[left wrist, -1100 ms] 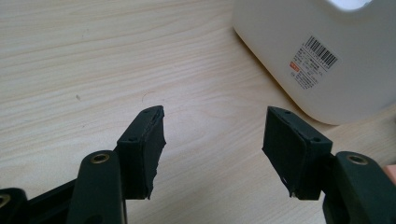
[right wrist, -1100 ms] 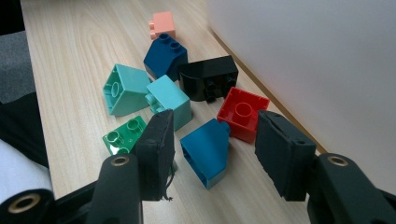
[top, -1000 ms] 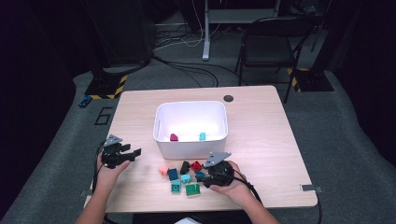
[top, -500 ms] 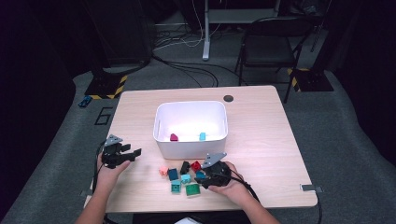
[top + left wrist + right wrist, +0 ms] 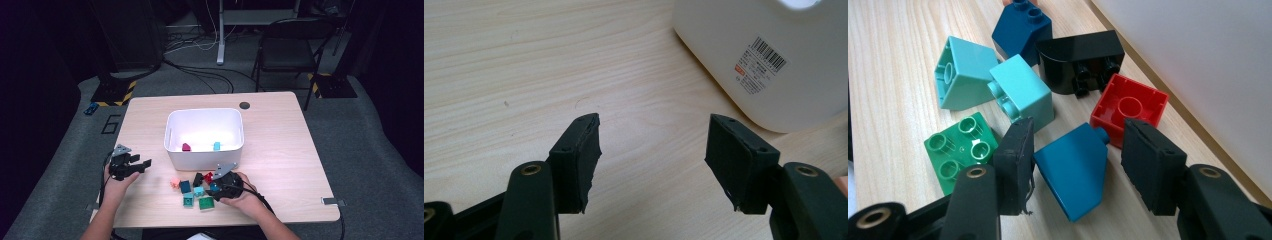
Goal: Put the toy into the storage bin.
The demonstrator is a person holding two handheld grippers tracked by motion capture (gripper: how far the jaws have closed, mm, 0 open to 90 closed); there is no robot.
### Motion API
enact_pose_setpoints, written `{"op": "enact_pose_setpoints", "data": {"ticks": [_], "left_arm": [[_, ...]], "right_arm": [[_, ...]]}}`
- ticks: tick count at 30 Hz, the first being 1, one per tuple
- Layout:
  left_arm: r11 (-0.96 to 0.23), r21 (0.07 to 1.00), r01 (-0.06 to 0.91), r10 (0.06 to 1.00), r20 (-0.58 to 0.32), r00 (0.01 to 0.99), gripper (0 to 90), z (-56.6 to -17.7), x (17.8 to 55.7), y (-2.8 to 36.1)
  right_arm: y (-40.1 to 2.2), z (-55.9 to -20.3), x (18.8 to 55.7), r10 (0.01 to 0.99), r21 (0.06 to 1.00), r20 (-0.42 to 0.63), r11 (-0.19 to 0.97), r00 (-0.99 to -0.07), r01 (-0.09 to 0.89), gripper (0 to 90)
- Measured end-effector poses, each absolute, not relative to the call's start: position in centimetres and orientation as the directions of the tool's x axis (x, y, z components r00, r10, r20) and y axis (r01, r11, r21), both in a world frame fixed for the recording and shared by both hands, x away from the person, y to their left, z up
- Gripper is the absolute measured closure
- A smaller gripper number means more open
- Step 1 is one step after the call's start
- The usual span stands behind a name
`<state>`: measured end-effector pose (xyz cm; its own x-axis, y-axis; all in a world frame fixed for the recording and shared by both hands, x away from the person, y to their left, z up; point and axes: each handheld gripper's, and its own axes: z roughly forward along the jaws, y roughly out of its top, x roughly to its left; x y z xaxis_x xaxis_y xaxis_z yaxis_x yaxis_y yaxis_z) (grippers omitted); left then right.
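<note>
Between the right claw's (image 5: pixel 1075 160) parted jaws lies a blue block (image 5: pixel 1075 170).

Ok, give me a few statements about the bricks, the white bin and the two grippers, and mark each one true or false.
1. A blue sloped brick lies between the right gripper's jaws. True.
2. The left gripper holds a red brick. False: its jaws are open over bare table.
3. The white bin is empty. False: a magenta piece and a light blue piece lie inside.
4. A green flat brick lies on the table studs up. True.
5. The black brick lies inside the bin. False: it lies on the table next to the red brick.
</note>
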<state>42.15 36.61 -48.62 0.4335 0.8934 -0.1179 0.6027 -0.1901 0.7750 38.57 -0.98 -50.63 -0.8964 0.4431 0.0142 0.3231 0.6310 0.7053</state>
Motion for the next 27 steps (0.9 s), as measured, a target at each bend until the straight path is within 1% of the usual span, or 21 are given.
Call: {"op": "enact_pose_setpoints", "data": {"ticks": [5, 6, 7, 8, 10, 22, 26, 27], "left_arm": [[-0.186, 0.779, 0.599, 0.895, -0.118, 0.431, 38.1, -48.7, 42.2, 36.6], [-0.183, 0.782, 0.596, 0.895, -0.118, 0.43, 38.1, -48.7, 42.2, 36.5], [-0.183, 0.782, 0.596, 0.895, -0.118, 0.43, 38.1, -48.7, 42.2, 36.5], [-0.183, 0.782, 0.596, 0.895, -0.118, 0.43, 38.1, -48.7, 42.2, 36.5], [-0.184, 0.781, 0.596, 0.895, -0.117, 0.43, 38.1, -48.8, 42.2, 36.5], [-0.186, 0.779, 0.599, 0.894, -0.118, 0.431, 38.1, -48.7, 42.2, 36.6], [-0.189, 0.774, 0.605, 0.894, -0.12, 0.432, 38.1, -48.7, 42.2, 36.6], [-0.188, 0.773, 0.605, 0.894, -0.121, 0.432, 38.1, -48.7, 42.2, 36.6]], "right_arm": [[-0.8, -50.8, 38.6, 0.432, 0.701, 0.002, 0.642, -0.902, 0.31, 48.3], [-0.8, -50.8, 38.6, 0.432, 0.7, 0.003, 0.643, -0.902, 0.311, 50.1], [-0.8, -50.8, 38.6, 0.432, 0.7, 0.003, 0.643, -0.902, 0.311, 50.1], [-0.9, -50.8, 38.6, 0.434, 0.693, 0.013, 0.645, -0.901, 0.321, 53.7], [-0.9, -50.8, 38.6, 0.432, 0.691, 0.017, 0.647, -0.901, 0.324, 55.4], [-1.8, -50.3, 38.5, 0.46, 0.682, 0.023, 0.642, -0.888, 0.351, 56.1], [-1.9, -49.8, 38.3, 0.468, 0.69, 0.025, 0.631, -0.883, 0.354, 56.1], [-2.1, -49.5, 38.3, 0.459, 0.692, 0.014, 0.637, -0.888, 0.34, 56.1]]}}
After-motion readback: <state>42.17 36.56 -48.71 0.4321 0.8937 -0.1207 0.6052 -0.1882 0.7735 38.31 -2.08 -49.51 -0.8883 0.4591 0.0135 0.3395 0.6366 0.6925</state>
